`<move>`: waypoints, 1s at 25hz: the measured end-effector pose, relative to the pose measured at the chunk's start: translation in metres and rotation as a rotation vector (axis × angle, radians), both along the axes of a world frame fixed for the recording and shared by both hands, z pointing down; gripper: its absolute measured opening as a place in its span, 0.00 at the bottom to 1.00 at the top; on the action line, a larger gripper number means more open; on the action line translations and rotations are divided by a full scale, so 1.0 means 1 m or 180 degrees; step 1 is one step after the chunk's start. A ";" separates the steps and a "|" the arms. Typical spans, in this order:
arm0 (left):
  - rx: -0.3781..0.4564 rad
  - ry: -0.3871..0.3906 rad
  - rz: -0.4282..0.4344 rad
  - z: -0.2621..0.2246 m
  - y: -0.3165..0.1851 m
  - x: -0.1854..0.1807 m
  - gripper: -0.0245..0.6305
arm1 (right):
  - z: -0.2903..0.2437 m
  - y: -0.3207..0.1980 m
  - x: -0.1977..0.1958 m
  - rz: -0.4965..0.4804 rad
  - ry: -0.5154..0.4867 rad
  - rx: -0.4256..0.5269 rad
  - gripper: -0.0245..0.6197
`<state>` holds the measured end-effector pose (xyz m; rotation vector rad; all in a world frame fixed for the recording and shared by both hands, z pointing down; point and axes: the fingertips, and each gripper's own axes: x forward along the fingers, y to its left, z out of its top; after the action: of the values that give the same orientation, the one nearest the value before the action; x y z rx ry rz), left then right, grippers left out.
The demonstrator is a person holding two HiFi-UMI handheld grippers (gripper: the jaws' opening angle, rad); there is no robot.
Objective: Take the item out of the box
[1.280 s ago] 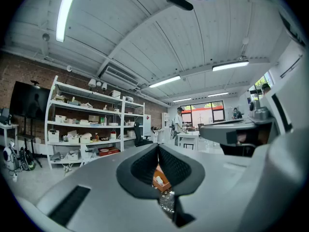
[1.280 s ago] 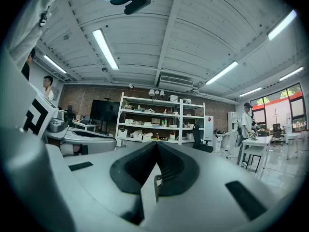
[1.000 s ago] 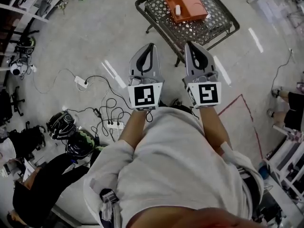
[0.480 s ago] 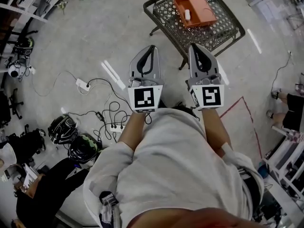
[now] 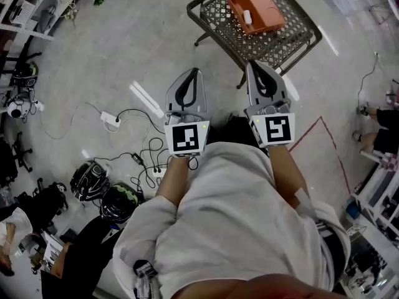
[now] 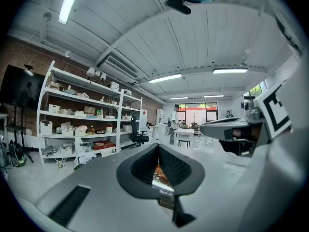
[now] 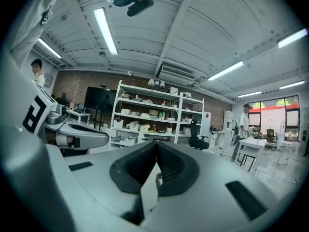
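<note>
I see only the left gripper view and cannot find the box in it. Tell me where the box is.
Observer: In the head view, the orange box sits on a metal mesh table, ahead of the left gripper and to its right.
Operator: Report what is in it.
Observer: One small white item lies near the box's left side. It is too small to identify.
Operator: Now give me the right gripper.
Observer: The right gripper has its jaws together with nothing between them, as its own view shows.
</note>
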<state>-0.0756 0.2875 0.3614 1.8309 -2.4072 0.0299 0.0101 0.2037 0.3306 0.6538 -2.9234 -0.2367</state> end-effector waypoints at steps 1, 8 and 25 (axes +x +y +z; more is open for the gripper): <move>-0.0018 0.0034 -0.0019 0.003 0.003 -0.001 0.05 | 0.001 0.002 -0.002 -0.0016 0.0019 -0.0002 0.05; -0.0094 0.0054 -0.0116 0.014 -0.013 -0.033 0.05 | 0.013 -0.015 -0.038 -0.0137 0.0036 -0.0099 0.04; -0.0376 0.0109 0.0085 0.023 -0.144 -0.099 0.05 | 0.018 -0.142 -0.123 -0.0213 -0.0093 -0.0295 0.05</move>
<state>-0.1747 0.1431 0.3847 1.7967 -2.3052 0.1390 -0.1127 0.0619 0.3488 0.5512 -2.9664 -0.0985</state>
